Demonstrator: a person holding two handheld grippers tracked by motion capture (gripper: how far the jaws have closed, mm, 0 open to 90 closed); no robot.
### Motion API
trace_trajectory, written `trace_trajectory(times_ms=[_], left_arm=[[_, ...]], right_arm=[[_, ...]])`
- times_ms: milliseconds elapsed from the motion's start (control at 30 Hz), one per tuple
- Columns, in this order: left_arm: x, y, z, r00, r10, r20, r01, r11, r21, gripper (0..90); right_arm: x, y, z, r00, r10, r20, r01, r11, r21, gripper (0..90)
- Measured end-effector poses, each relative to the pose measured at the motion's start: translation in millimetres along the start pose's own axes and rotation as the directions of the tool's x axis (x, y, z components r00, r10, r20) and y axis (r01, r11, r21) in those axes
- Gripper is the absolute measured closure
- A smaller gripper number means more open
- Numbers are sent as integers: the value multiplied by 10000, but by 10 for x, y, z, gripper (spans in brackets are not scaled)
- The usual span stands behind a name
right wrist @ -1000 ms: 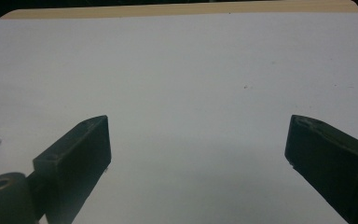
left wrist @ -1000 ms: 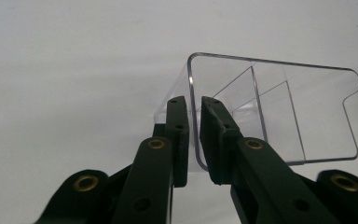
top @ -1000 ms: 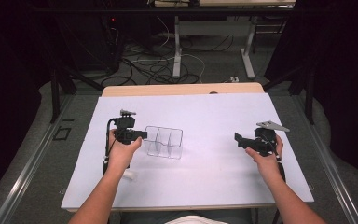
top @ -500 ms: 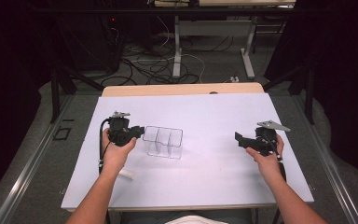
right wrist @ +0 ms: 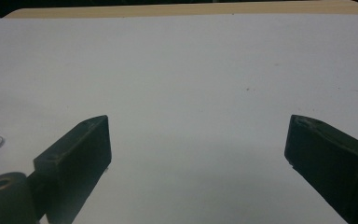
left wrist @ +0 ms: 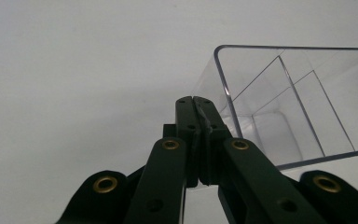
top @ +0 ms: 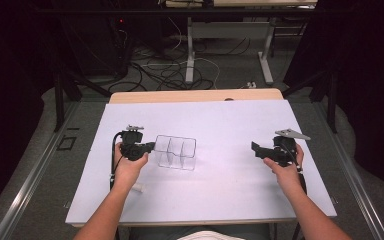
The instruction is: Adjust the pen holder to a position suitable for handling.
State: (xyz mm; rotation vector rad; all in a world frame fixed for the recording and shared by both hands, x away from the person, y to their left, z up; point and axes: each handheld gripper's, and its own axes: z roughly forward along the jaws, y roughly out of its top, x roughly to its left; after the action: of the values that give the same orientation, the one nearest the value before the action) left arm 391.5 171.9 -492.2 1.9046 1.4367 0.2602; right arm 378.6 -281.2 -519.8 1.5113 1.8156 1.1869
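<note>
Clear organizer (top: 176,152) | left claw (left wrist: 196,103) pinching its end wall | right claw (right wrist: 198,144) spread wide, empty

clear organizer (top: 175,152), black grippers (top: 151,146)

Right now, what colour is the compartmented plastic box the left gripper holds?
Colourless: the clear compartmented plastic box is see-through, best seen in the left gripper view.

The left gripper (left wrist: 196,103) had its two black jaws pressed together on the near end wall of the clear divided box (left wrist: 292,100), which rested on the white table (left wrist: 84,70).
</note>
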Motion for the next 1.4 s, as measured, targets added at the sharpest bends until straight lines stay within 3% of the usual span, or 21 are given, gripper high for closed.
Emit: trace_trajectory(times_ms=[367, 633, 733, 1133, 1400], left_arm=[[-269, -54, 142, 9980, 324, 544, -337, 9992, 229, 900], [-453, -52, 247, 9957, 546, 753, -548, 9985, 9, 900], [-494, -53, 278, 9949, 590, 814, -586, 9982, -82, 900], [-590, -84, 295, 9905, 738, 1163, -779, 9965, 304, 900], [-627, -121, 288, 9860, 917, 1391, -1032, 9916, 779, 900]], right_arm=[[9, -2, 20, 10000, 0, -38, 0, 10000, 58, 71], [24, -7, 27, 10000, 13, -45, -12, 9999, 105, 71], [29, -8, 29, 10000, 16, -61, -15, 9999, 124, 71], [23, -13, 38, 9999, -68, -91, 69, 9999, 132, 71], [24, -15, 37, 9999, -104, -115, 106, 9998, 191, 71]])
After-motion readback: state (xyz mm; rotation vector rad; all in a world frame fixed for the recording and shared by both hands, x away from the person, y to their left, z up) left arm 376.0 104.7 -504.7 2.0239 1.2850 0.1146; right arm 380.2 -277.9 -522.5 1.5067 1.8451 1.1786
